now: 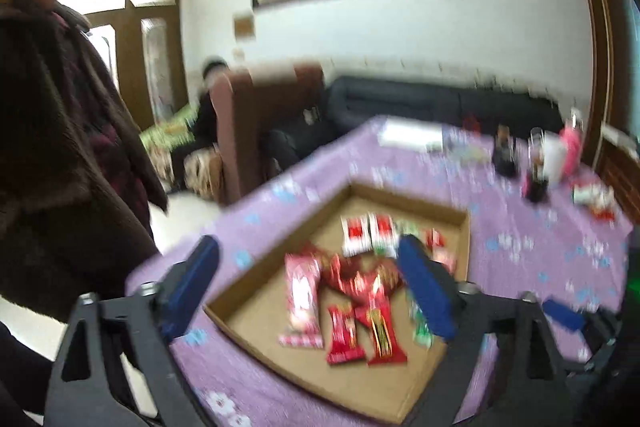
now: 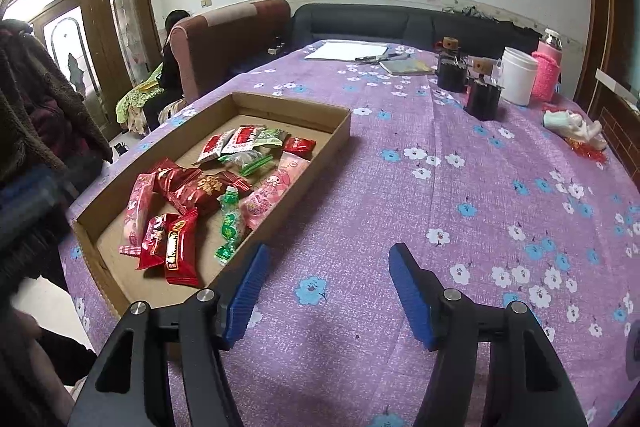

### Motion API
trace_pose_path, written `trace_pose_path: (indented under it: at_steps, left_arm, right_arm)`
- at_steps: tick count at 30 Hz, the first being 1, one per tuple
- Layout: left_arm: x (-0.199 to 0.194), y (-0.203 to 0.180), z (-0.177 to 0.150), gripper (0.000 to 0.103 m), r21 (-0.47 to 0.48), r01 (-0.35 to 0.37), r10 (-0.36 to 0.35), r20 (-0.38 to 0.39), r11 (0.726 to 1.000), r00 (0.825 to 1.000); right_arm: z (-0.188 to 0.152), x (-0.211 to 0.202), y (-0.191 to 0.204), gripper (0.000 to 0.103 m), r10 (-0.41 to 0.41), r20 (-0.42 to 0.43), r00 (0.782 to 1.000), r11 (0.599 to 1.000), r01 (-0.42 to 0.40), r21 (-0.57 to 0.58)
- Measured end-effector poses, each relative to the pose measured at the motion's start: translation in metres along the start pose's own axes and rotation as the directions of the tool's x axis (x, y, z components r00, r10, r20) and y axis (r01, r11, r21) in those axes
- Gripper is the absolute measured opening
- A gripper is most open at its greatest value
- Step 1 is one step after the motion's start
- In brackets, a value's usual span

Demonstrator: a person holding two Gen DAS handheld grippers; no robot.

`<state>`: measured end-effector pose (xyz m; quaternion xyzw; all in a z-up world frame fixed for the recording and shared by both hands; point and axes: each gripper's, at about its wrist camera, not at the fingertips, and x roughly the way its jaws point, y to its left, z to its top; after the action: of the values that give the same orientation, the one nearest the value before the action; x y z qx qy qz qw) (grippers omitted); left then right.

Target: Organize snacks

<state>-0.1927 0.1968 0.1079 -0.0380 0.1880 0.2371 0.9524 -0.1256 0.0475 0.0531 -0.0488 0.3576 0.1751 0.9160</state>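
Left gripper (image 1: pixel 308 291) spread above snack tray (image 1: pixel 464 239), right gripper (image 2: pixel 326 291) spread over tablecloth (image 2: pixel 460 211)

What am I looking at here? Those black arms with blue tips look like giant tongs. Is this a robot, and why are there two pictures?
There is no robot: a person holds a two-finger gripper in each hand, and each gripper carries a wide-angle camera looking along its blue fingers. One picture comes from the left gripper, the other from the right gripper. Both are open and hold nothing. Below them is a table under a purple flowered cloth. On it lies a shallow cardboard tray of wrapped snacks: red packets, a pink packet and green candies. Further back stand a white cup and two dark jars. The left picture is blurred.
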Motion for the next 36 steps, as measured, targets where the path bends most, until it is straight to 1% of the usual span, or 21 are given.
trace_pose_path:
  at_steps: [1, 3, 4, 5, 6, 7, 8, 9, 10, 12, 14, 20, 23, 27, 31, 36]
  left_arm:
    - [-0.008, 0.003, 0.003, 0.103, -0.013, -0.015, 0.015, 0.054, 1.000, 0.998]
    - [-0.017, 0.009, 0.003, 0.103, -0.037, -0.048, 0.052, 0.129, 0.998, 0.990]
    - [-0.018, 0.010, 0.003, 0.103, -0.047, -0.073, 0.079, 0.146, 0.996, 0.986]
    - [-0.016, 0.011, 0.005, 0.103, -0.048, -0.093, 0.099, 0.138, 0.995, 0.985]
    - [-0.011, 0.011, 0.006, 0.103, -0.039, -0.098, 0.102, 0.105, 0.994, 0.989]
    - [-0.004, 0.012, 0.008, 0.103, -0.024, -0.082, 0.083, 0.059, 0.996, 0.995]
    - [0.004, 0.012, 0.009, 0.103, -0.010, -0.050, 0.050, 0.005, 0.999, 0.999]
    - [0.012, 0.013, 0.009, 0.103, -0.009, -0.030, 0.029, -0.047, 1.000, 0.998]
    - [0.018, 0.013, 0.007, 0.103, -0.012, -0.028, 0.027, -0.083, 1.000, 0.996]
    - [0.026, 0.015, 0.004, 0.103, -0.023, -0.014, 0.011, -0.130, 1.000, 0.991]
    - [0.033, 0.017, 0.001, 0.103, -0.034, -0.015, 0.009, -0.167, 0.999, 0.986]
    - [0.041, 0.022, -0.005, 0.103, -0.065, -0.008, -0.006, -0.220, 0.998, 0.975]
    - [0.046, 0.025, -0.010, 0.103, -0.085, -0.005, -0.016, -0.249, 0.996, 0.968]
    - [0.054, 0.031, -0.015, 0.103, -0.106, 0.003, -0.034, -0.288, 0.994, 0.957]
    - [0.059, 0.036, -0.018, 0.103, -0.125, 0.003, -0.041, -0.307, 0.992, 0.951]
    - [0.064, 0.043, -0.019, 0.103, -0.136, -0.005, -0.039, -0.317, 0.991, 0.948]
  right_arm:
    - [0.001, -0.001, 0.002, 0.065, 0.000, 0.005, 1.000, 1.000, 0.000, -0.006]
    - [0.002, -0.003, 0.004, 0.065, 0.000, 0.013, 1.000, 1.000, 0.000, -0.015]
    - [0.002, -0.004, 0.005, 0.065, 0.001, 0.018, 1.000, 1.000, -0.001, -0.018]
    - [0.003, -0.005, 0.005, 0.066, 0.003, 0.022, 1.000, 1.000, -0.002, -0.020]
    - [0.003, -0.006, 0.006, 0.066, 0.004, 0.024, 1.000, 1.000, -0.003, -0.022]
    - [0.003, -0.007, 0.007, 0.066, 0.004, 0.028, 1.000, 1.000, -0.003, -0.025]
    - [0.003, -0.008, 0.008, 0.066, 0.002, 0.031, 1.000, 1.000, -0.002, -0.028]
    - [0.003, -0.009, 0.009, 0.066, 0.000, 0.033, 0.999, 0.999, 0.001, -0.032]
    - [0.003, -0.009, 0.010, 0.067, 0.000, 0.035, 0.999, 0.999, 0.002, -0.035]
    - [0.002, -0.010, 0.011, 0.068, -0.001, 0.038, 0.999, 0.999, 0.003, -0.041]
    - [0.002, -0.011, 0.013, 0.069, -0.003, 0.039, 0.999, 0.999, 0.005, -0.047]
    - [0.000, -0.013, 0.027, 0.070, -0.006, 0.044, 0.999, 0.996, 0.010, -0.091]
    - [-0.001, -0.013, 0.034, 0.074, 0.000, 0.046, 0.999, 0.994, 0.005, -0.108]
    - [-0.001, -0.013, 0.045, 0.075, -0.003, 0.052, 0.999, 0.989, 0.011, -0.146]
    - [-0.002, -0.012, 0.058, 0.077, -0.009, 0.061, 0.998, 0.982, 0.020, -0.188]
    - [-0.001, -0.010, 0.071, 0.079, -0.018, 0.066, 0.998, 0.973, 0.032, -0.227]
